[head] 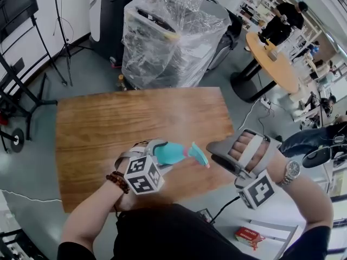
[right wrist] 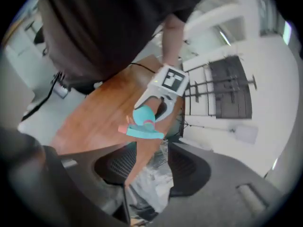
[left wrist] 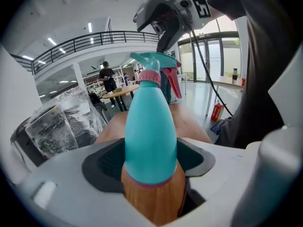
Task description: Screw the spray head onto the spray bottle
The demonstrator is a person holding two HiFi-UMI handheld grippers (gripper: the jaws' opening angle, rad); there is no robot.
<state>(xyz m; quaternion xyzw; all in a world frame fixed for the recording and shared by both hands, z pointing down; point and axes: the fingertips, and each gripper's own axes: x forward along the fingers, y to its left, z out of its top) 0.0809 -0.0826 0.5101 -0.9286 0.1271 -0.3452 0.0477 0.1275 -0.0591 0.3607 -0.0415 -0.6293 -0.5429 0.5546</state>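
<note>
Screwing on the spray head, mid-step. The left tool is clamped round the lower body of the teal spray bottle. It holds the bottle clear of the wooden worktop, above its near edge, with the neck aimed toward the right tool. The spray head sits on the neck, and its pink collar meets the bottle's shoulder; how tight the thread is cannot be judged from here. The right tool stands with its jaws wide apart and empty, with the head just beyond them rather than between the pads.

Suggested technique: keep the left grip firm and the bottle steady, so that only the head rotates. Bring the right tool back squarely over the collar, not the trigger or nozzle, in line with the bottle's long axis. Close, twist, release and re-grip in short turns. A skewed grip is likely to cross the thread or slip off the head.
</note>
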